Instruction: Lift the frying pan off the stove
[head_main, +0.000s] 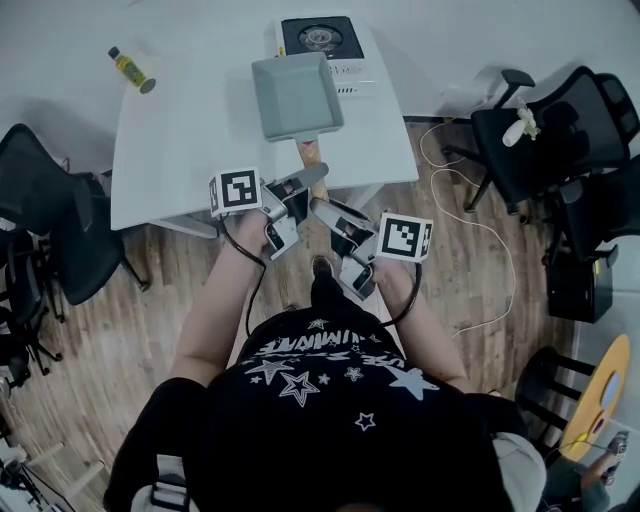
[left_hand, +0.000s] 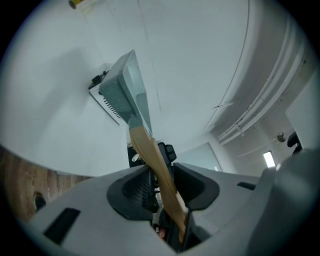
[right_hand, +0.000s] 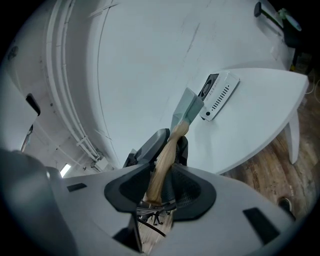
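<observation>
A square grey frying pan (head_main: 296, 95) with a wooden handle (head_main: 311, 155) hangs tilted above the white table (head_main: 190, 140), just in front of the small black-topped stove (head_main: 320, 40). The pan is clear of the stove. Both grippers grip the handle's near end: my left gripper (head_main: 300, 190) from the left, my right gripper (head_main: 325, 210) just behind it. In the left gripper view the handle (left_hand: 155, 160) runs between the jaws of that gripper (left_hand: 162, 185) up to the pan (left_hand: 125, 85). In the right gripper view the handle (right_hand: 162, 165) is pinched in that gripper (right_hand: 160, 185), with the pan (right_hand: 186, 107) and stove (right_hand: 217, 90) beyond.
A small oil bottle (head_main: 132, 70) lies at the table's far left corner. Black office chairs stand to the left (head_main: 50, 220) and right (head_main: 550, 140). A white cable (head_main: 480, 230) trails over the wooden floor on the right.
</observation>
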